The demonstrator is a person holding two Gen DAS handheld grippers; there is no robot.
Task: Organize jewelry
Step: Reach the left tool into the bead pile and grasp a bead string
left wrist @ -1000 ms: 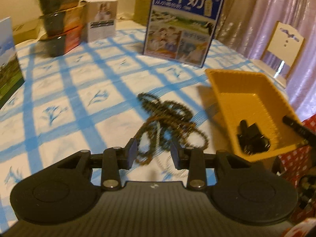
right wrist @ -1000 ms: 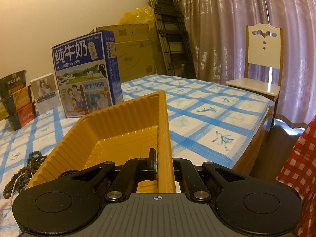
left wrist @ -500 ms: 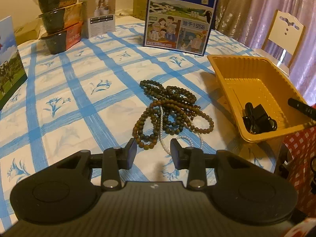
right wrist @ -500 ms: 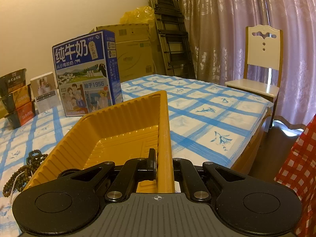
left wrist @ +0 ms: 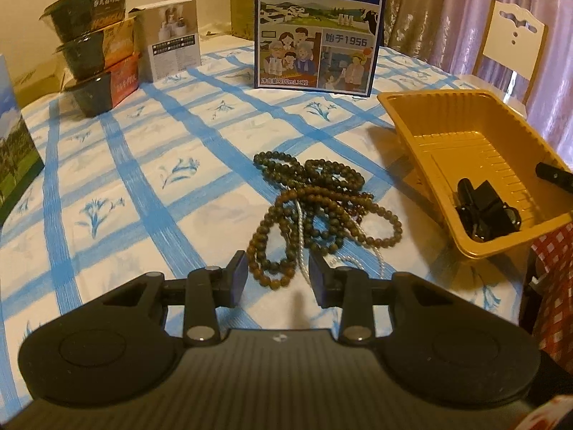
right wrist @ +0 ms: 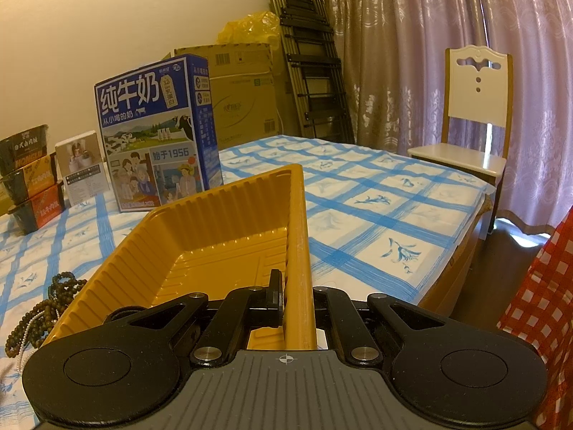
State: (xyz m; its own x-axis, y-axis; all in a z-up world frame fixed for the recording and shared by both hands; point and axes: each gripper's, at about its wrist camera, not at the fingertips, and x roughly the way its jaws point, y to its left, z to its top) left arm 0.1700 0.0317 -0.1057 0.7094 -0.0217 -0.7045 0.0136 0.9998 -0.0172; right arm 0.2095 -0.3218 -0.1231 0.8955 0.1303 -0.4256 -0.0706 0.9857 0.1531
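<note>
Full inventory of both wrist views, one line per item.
brown wooden bead strands: tangled pile, count unclear, table centre
white pearl strand: one, under the pile's near edge
yellow ribbed plastic tray: one, near table's edge
blue milk carton box: one, upright, far side
stacked dark noodle bowls: three, far left
small white box: one, beside the bowls
blue-checked tablecloth: one
white chair: one, by the curtain
folded ladder: one, against the wall
left gripper: open, at the pile
right gripper: shut on tray's wall
</note>
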